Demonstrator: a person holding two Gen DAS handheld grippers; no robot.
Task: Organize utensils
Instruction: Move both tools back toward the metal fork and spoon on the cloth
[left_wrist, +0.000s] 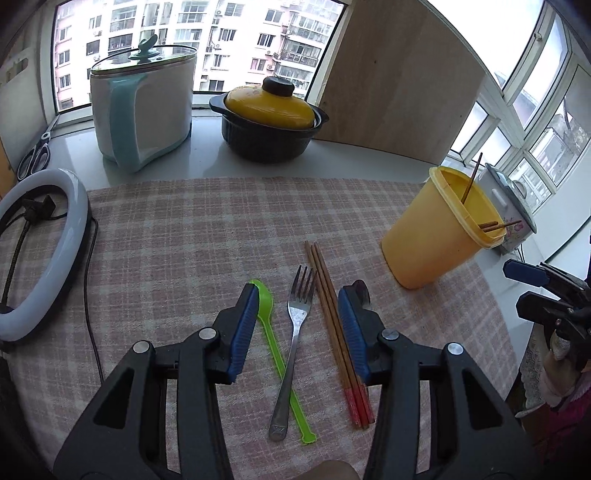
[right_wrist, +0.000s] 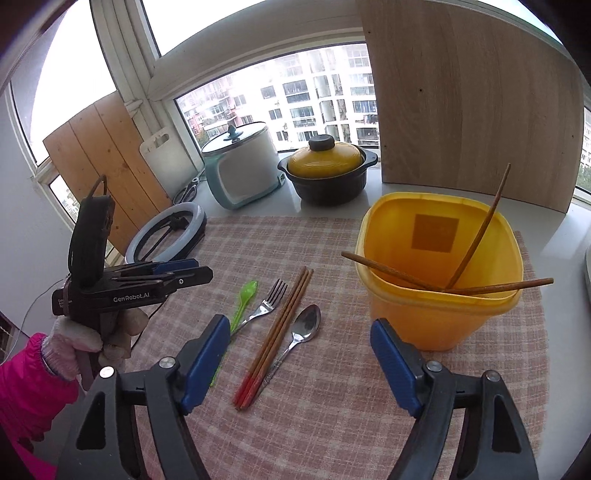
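On the checked cloth lie a green plastic spoon (left_wrist: 271, 341), a metal fork (left_wrist: 295, 339), a bundle of red-tipped wooden chopsticks (left_wrist: 334, 332) and a metal spoon (right_wrist: 306, 328), mostly hidden in the left wrist view. A yellow plastic holder (right_wrist: 439, 280) at the right holds three chopsticks (right_wrist: 476, 240). My left gripper (left_wrist: 297, 299) is open and empty, above the fork and green spoon. My right gripper (right_wrist: 299, 332) is open and empty, hovering in front of the utensils, its right finger near the yellow holder. The holder also shows in the left wrist view (left_wrist: 439, 229).
A white-and-teal cooker (left_wrist: 144, 107) and a black pot with a yellow lid (left_wrist: 269, 118) stand at the back by the window. A ring light (left_wrist: 40, 243) with its cable lies at the left. A wooden board (right_wrist: 472, 96) leans behind the holder. Scissors (left_wrist: 35, 155) lie far left.
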